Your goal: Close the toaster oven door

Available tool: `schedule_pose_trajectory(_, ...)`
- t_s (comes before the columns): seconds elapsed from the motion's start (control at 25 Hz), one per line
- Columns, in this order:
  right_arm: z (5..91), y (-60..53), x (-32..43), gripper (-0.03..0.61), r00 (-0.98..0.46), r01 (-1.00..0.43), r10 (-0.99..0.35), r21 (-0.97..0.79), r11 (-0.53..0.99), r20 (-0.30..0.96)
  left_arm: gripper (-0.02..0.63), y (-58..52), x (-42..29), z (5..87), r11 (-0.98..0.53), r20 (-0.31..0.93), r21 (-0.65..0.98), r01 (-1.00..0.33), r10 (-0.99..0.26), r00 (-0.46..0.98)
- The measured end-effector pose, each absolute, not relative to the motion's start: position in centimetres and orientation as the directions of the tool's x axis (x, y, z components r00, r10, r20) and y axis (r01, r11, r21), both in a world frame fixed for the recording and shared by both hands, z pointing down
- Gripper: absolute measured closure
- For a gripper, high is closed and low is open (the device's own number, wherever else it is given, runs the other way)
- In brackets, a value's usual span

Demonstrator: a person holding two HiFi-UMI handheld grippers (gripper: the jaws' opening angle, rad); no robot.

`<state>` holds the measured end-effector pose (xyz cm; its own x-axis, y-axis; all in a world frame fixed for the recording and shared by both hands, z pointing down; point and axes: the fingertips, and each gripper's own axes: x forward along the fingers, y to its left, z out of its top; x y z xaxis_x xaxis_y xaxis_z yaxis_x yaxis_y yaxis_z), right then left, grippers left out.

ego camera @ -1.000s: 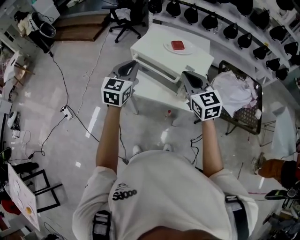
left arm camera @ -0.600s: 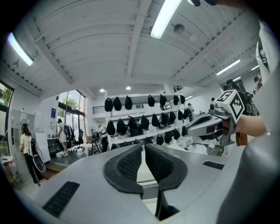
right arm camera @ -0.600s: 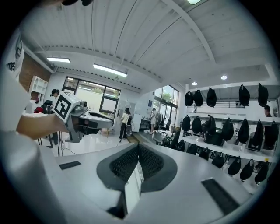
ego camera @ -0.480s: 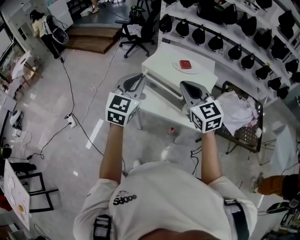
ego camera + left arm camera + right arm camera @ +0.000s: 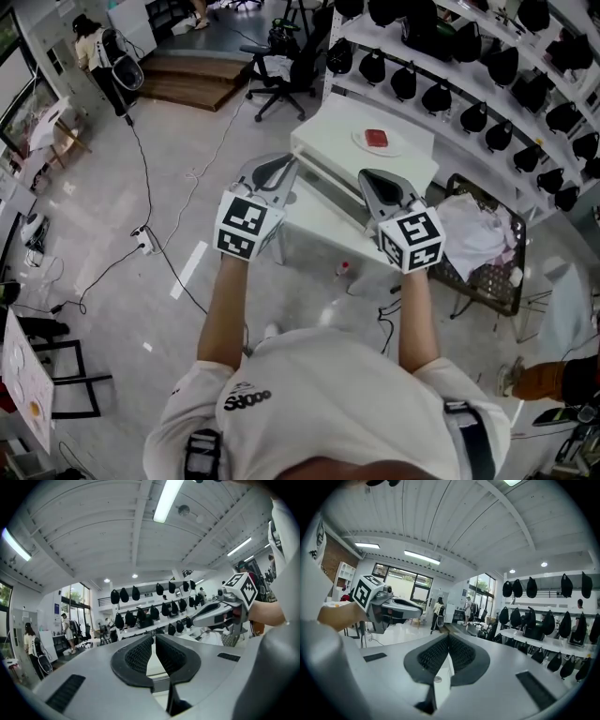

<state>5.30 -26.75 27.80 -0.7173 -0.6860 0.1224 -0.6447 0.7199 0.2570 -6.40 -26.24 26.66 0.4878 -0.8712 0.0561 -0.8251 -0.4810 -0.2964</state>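
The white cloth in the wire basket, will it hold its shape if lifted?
Probably not: the white cloth lies crumpled in soft folds in the wire basket, so likely floppy. Looks thin, so probably light.

The person wears a white short-sleeved T-shirt [image 5: 328, 375] with a dark printed logo [image 5: 247, 397] near its left shoulder. Dark straps [image 5: 201, 452] with grey buckles lie over both shoulders.

The left gripper [image 5: 153, 638] has a smooth light-grey shell. A black collar surrounds its two black pads [image 5: 138, 656], which have a fine dimpled texture. Dark rectangular slots [image 5: 65, 692] are sunk into the shell on either side. The right gripper [image 5: 449, 637] has the same grey shell, black textured pads and slots.

Behind each shell sits a white cube printed with black square markers: the left cube [image 5: 246, 227] and the right cube [image 5: 412, 240].
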Motion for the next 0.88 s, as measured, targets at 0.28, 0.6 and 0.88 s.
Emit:
schedule_pose_trajectory(0.28,27.9,-26.1,4.9,0.569,-0.725,-0.630,-0.677,0.273,0.727,0.129,0.572,-25.6,-6.4,26.7,-0.483,0.059,-0.299,-0.823,-0.870,0.489)
schedule_pose_trajectory(0.6,27.9,-25.5,4.9,0.569,-0.720,-0.631,-0.681,0.281,0.723,0.137,0.572,-25.0,-6.3,26.8,-0.494,0.062,-0.298,-0.817,-0.864,0.500)
schedule_pose_trajectory(0.88,28.1,-25.1,4.9,0.569,-0.716,-0.635,-0.684,0.277,0.721,0.140,0.572,-24.6,-6.4,27.2,-0.500,0.071,-0.294,-0.815,-0.862,0.503)
